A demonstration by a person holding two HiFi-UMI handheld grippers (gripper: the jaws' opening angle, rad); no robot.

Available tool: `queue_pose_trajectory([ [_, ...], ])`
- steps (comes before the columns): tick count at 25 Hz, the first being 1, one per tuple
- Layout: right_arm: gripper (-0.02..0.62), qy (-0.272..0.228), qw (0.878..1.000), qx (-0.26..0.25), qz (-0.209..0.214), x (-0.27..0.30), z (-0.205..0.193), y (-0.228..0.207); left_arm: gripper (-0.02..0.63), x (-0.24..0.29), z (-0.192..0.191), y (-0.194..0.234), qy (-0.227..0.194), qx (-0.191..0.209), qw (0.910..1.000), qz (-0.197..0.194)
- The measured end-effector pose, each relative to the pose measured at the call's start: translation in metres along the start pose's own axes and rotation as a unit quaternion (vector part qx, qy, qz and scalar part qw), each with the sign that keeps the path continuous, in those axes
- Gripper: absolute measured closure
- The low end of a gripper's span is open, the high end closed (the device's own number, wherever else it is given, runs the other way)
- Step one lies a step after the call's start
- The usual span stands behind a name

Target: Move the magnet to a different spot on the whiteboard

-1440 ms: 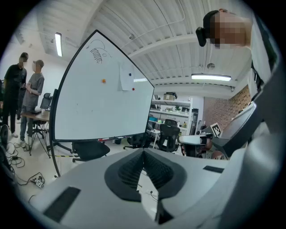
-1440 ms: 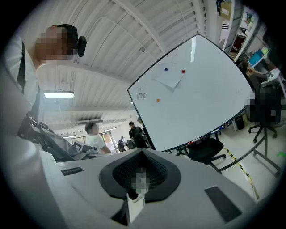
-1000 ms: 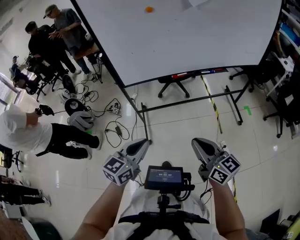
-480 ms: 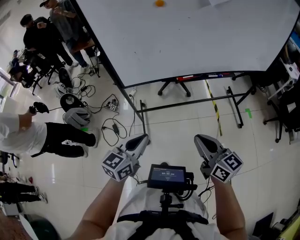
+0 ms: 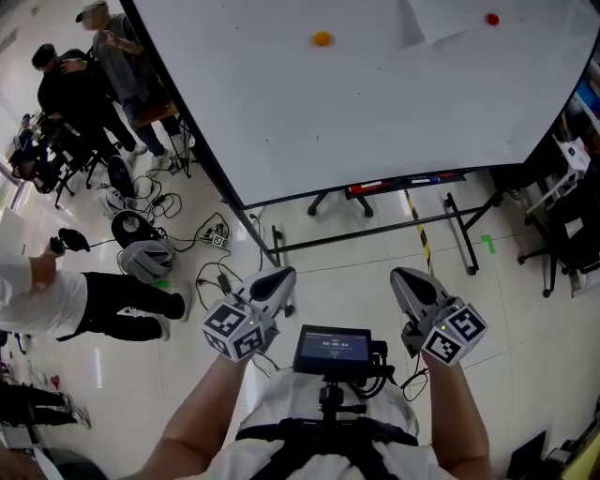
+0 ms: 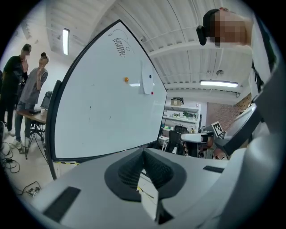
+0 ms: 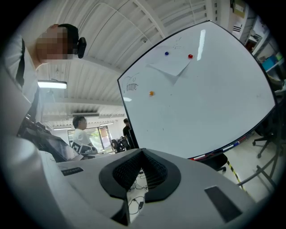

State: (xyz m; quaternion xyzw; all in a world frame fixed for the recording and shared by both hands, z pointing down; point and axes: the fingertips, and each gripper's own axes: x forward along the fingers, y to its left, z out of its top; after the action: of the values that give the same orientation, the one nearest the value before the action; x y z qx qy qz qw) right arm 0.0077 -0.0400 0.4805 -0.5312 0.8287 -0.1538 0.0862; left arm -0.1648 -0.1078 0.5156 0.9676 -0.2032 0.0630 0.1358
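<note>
High on the whiteboard (image 5: 375, 103), left of its middle: one orange magnet (image 5: 322, 38), small and round, alone on bare glossy white. Farther right on the same board, two more: red magnet (image 5: 492, 19) and blue magnet (image 7: 166, 53), both at corners of one white paper sheet (image 5: 450, 23), seemingly pinning it, though too small to be sure. Three magnets in all.

Along the whiteboard's lower edge, one narrow tray (image 5: 403, 181) with a few markers, red and dark. Under the board, black metal stand legs (image 5: 356, 234) and one strip of yellow-black tape (image 5: 419, 230) on pale shiny floor tiles. Left of the whiteboard, tangled black cables (image 5: 214, 272), two standing people (image 5: 112, 56) and one person in a white shirt (image 5: 56, 295), bent low.

Well below the board, close to the body: left gripper (image 5: 281, 275) and right gripper (image 5: 403, 277), grey and tapered, each with one marker cube. Both empty, jaws pressed together, ribbed black pads (image 6: 127, 167) meeting. Between the two, one small dark screen (image 5: 331, 349).
</note>
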Motion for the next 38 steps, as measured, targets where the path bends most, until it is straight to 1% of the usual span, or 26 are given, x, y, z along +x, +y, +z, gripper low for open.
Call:
queue_pose_trajectory([
  [4, 0.561, 0.0, 1.0, -0.003, 0.002, 0.015, 0.005, -0.003, 0.577, 0.004, 0.011, 0.017, -0.001, 0.004, 1.0, 0.002],
  [10, 0.561, 0.011, 1.0, -0.004, 0.01, 0.034, 0.009, -0.012, 0.577, 0.013, 0.017, 0.032, 0.002, 0.004, 0.9999, 0.01],
  [14, 0.561, 0.011, 1.0, 0.01, 0.027, 0.049, 0.01, -0.019, 0.577, 0.018, 0.014, 0.039, 0.006, 0.007, 0.9998, 0.02],
  [21, 0.561, 0.005, 0.998, 0.024, 0.063, 0.072, 0.035, -0.041, 0.577, 0.051, 0.034, 0.042, 0.008, 0.004, 0.9994, 0.035],
  [26, 0.561, 0.0, 0.997, 0.019, 0.08, 0.091, 0.055, -0.072, 0.577, 0.083, 0.061, 0.055, -0.007, 0.019, 0.9985, 0.051],
  [30, 0.561, 0.005, 0.996, 0.024, 0.083, 0.093, 0.063, -0.09, 0.577, 0.099, 0.072, 0.053, -0.008, 0.024, 0.9981, 0.055],
  [33, 0.561, 0.003, 0.995, 0.013, 0.094, 0.102, 0.075, -0.103, 0.577, 0.112, 0.086, 0.059, -0.014, 0.032, 0.9973, 0.064],
  [36, 0.561, 0.009, 0.995, 0.009, 0.102, 0.109, 0.076, -0.117, 0.577, 0.121, 0.098, 0.061, -0.016, 0.048, 0.9959, 0.075],
  [38, 0.561, 0.009, 0.994, 0.008, 0.107, 0.112, 0.076, -0.127, 0.577, 0.128, 0.106, 0.061, -0.016, 0.067, 0.9943, 0.081],
])
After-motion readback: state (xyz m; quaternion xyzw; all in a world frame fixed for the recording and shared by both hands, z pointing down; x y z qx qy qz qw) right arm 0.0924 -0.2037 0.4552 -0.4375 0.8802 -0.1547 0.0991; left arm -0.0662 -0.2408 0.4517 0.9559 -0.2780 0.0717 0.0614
